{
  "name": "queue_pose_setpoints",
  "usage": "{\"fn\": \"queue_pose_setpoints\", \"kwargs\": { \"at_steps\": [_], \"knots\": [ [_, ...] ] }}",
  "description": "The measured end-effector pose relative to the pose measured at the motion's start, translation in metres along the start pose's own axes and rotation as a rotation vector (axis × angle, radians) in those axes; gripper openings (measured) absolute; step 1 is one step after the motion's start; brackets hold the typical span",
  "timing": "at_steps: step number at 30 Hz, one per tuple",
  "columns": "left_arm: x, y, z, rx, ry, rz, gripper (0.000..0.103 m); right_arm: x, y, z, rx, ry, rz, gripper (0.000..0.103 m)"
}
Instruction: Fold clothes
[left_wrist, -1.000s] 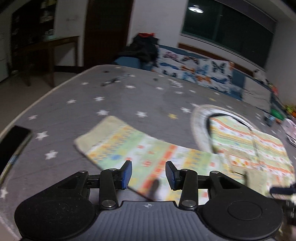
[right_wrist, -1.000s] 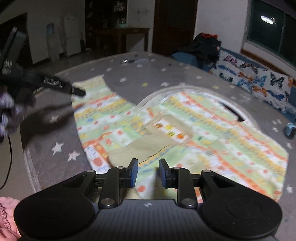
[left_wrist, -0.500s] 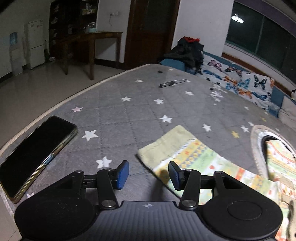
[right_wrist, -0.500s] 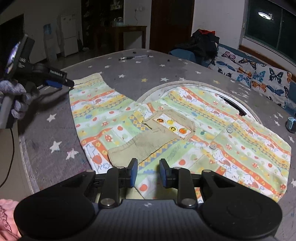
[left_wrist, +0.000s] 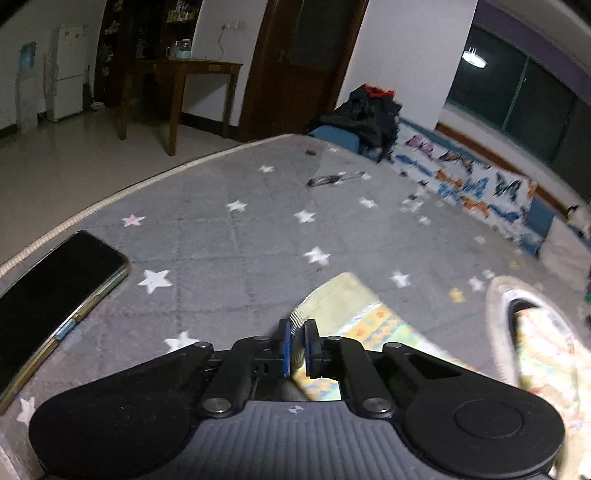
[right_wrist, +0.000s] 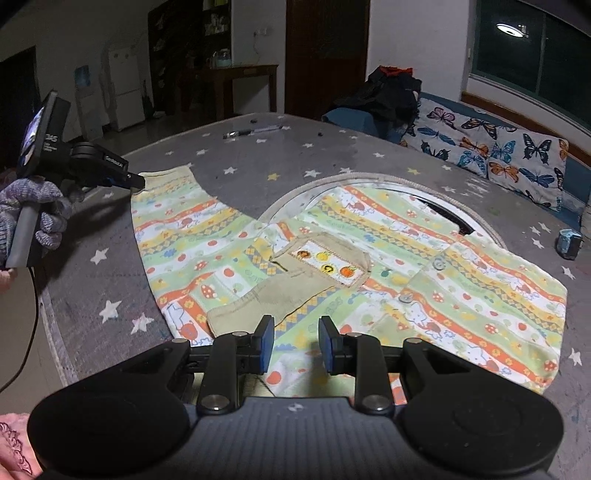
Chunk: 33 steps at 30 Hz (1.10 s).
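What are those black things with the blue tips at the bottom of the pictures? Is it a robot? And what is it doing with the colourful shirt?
It is not a robot. A person holds a tool in each hand, and a camera on each tool looks out along its two blue-tipped fingers.

One picture comes from the left hand-held gripper. Its fingers are pinched on the cuff of the sleeve. A black phone lies nearby on the grey star blanket.

The other picture comes from the right hand-held gripper. Its fingers are open and hold nothing. Below it the striped shirt lies spread out flat. At the far left you can see the person's gloved hand holding the other tool.
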<state>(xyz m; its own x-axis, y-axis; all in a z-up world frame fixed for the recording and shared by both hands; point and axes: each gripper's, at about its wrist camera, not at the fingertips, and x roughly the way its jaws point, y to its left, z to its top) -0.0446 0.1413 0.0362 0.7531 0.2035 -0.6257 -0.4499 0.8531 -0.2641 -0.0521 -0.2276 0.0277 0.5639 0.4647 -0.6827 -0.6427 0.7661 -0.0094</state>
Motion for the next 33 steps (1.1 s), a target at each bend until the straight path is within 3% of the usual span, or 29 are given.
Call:
{"fn": "queue_pose_setpoints", "kwargs": {
  "at_steps": [3,7,14,19,27,33],
  "knots": [
    [-0.023,-0.018,0.006,-0.013,-0.026,-0.109,0.007,-0.008,-0.007,-0.002,0.030,-0.017,-0.018,0.026],
    [-0.058,-0.064,0.010,0.047,-0.049,-0.280,0.007,-0.019,-0.022,-0.006,0.087,-0.041,-0.050,0.026],
    [-0.098,-0.152,-0.012,0.163,0.009,-0.584,0.007,-0.046,-0.055,-0.021,0.206,-0.095,-0.125,0.026],
    [-0.104,-0.202,-0.038,0.223,0.090,-0.733,0.007,-0.066,-0.080,-0.038,0.296,-0.122,-0.180,0.026],
    [-0.091,-0.245,-0.087,0.318,0.218,-0.820,0.008,-0.084,-0.105,-0.062,0.392,-0.133,-0.242,0.026],
    [-0.079,-0.247,-0.104,0.391,0.272,-0.811,0.011,-0.082,-0.108,-0.065,0.414,-0.128,-0.248,0.026]
  ]
}}
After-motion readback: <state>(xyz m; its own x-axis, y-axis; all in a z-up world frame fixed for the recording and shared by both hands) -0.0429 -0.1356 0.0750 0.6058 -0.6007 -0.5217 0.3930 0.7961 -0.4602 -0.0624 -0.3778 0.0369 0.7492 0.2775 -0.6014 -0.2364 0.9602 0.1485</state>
